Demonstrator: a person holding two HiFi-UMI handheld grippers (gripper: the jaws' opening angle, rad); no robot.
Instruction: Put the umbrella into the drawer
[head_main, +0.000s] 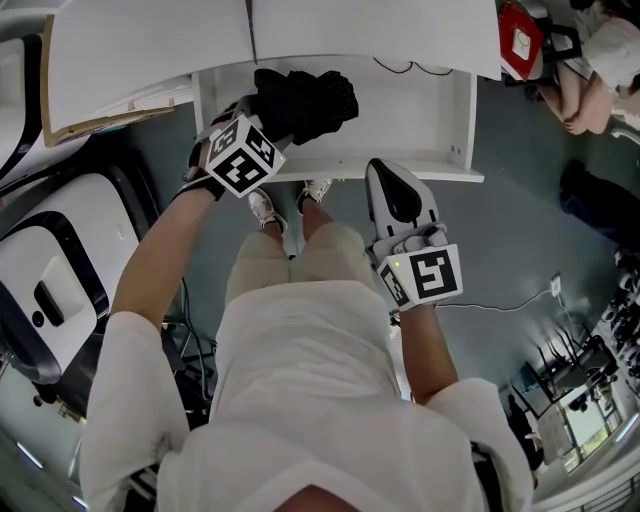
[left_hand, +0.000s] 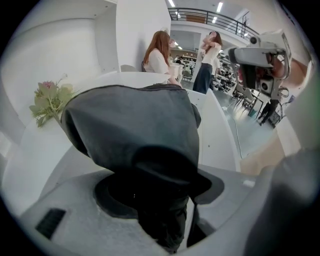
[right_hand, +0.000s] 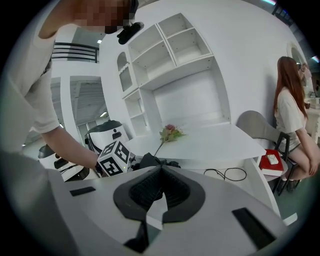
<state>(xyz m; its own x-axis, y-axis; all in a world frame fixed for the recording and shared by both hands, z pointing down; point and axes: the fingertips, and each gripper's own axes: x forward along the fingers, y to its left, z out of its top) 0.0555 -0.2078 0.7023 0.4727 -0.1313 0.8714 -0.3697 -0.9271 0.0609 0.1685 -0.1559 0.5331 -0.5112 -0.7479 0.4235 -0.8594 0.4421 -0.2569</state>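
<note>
Umbrella (head_main: 305, 100), black and folded into a loose bundle, held over the left half of an open white drawer (head_main: 420, 115) that stands pulled out from under a white table (head_main: 370, 25); whether the fabric touches the drawer floor cannot be told. Left gripper (left_hand: 162, 192): jaws clamped on the lower, darker part of the umbrella, whose grey-black cloth fills most of the left gripper view; its marker cube (head_main: 243, 152) sits just at the drawer's front edge. Right gripper (head_main: 388, 180): empty, with the ribbed black pads (right_hand: 142, 187) meeting at the tip; it is held just in front of the drawer's front rim, right of the umbrella and clear of it. A dark cable (head_main: 410, 68) lies at the back of the drawer. A flower sprig (right_hand: 171, 132) rests on the table top. The person's shoes (head_main: 262, 208) show on the floor below the drawer front.
</note>
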